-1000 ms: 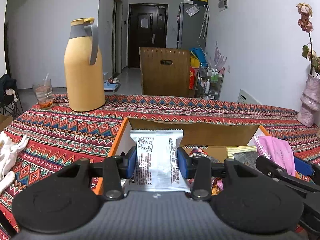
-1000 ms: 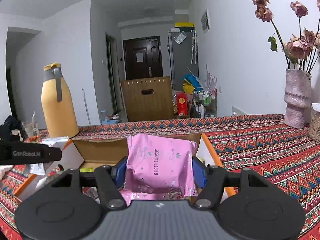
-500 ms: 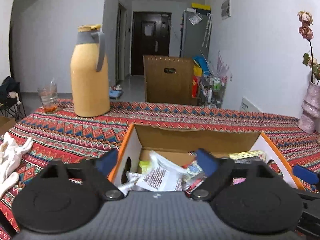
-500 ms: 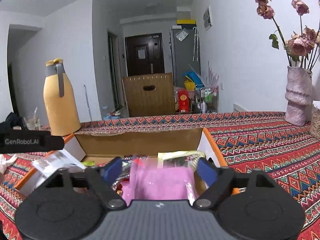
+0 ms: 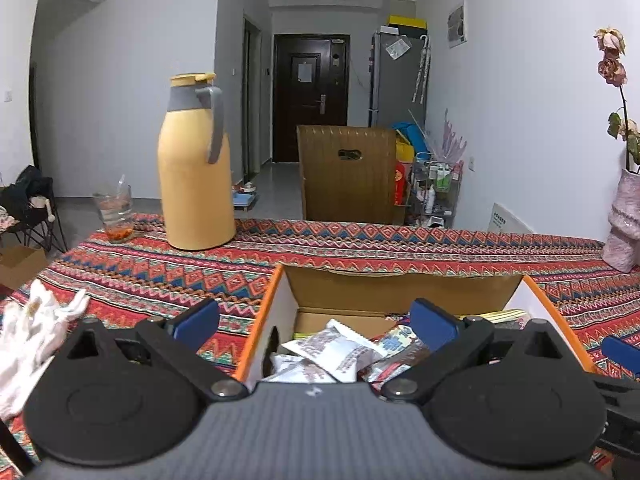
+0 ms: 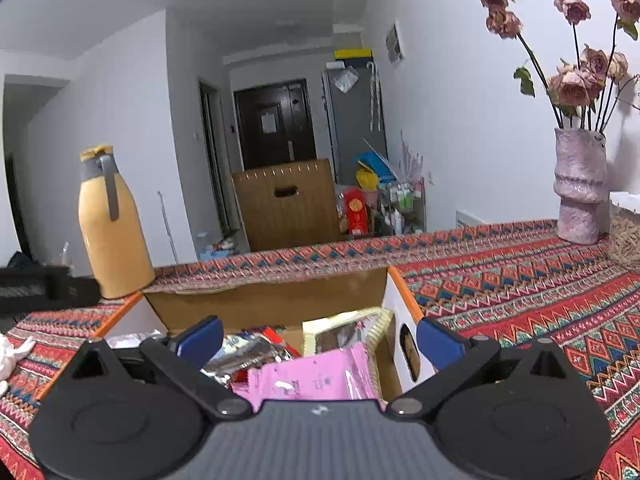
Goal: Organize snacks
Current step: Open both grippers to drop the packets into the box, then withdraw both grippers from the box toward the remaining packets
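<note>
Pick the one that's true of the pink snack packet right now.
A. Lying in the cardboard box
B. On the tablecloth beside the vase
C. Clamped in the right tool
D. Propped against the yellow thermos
A: the pink snack packet lies loose among other snacks inside the cardboard box, below the wide-open right tool.

The left gripper (image 5: 316, 322) has just been opening its blue-padded jaws and now holds nothing, and the white printed snack packet (image 5: 334, 354) it was clamping a second ago lies among the other wrappers inside the open orange-edged cardboard box (image 5: 400, 294). The right gripper (image 6: 320, 338) has just been spreading wide too, and its pink foil snack packet (image 6: 316, 378) is out of the pads, resting on the pile at the box's right end, below the jaws.
</note>
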The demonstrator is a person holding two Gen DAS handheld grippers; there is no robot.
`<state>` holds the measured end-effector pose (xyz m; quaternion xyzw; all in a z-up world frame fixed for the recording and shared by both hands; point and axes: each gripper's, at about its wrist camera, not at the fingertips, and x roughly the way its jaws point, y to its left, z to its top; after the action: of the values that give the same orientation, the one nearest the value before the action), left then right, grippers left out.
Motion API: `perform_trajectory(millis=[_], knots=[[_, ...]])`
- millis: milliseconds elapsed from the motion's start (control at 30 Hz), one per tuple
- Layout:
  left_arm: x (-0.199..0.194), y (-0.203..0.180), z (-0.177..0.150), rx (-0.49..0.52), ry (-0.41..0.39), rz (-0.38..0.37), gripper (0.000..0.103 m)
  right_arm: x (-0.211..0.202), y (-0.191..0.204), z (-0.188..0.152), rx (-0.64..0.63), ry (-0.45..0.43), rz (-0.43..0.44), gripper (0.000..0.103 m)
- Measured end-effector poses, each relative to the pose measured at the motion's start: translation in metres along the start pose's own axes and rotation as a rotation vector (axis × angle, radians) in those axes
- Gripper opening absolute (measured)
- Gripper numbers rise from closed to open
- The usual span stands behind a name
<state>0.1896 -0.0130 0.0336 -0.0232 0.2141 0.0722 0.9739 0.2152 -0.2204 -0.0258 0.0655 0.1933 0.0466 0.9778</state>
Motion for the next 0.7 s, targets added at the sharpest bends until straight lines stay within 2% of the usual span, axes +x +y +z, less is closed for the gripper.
perform_trajectory(millis=[267,700], knots=[[-0.013,0.018,-0.002,-0.035,0.035,0.010,0.103,-0.013,0.012,-0.002,-0.066,0.026,-0.010,0.103],[-0.052,0.027,-0.029,-0.031,0.076,-0.075,0.103,-0.056,0.004,-0.020,-0.043,0.069,-0.054,0.103]])
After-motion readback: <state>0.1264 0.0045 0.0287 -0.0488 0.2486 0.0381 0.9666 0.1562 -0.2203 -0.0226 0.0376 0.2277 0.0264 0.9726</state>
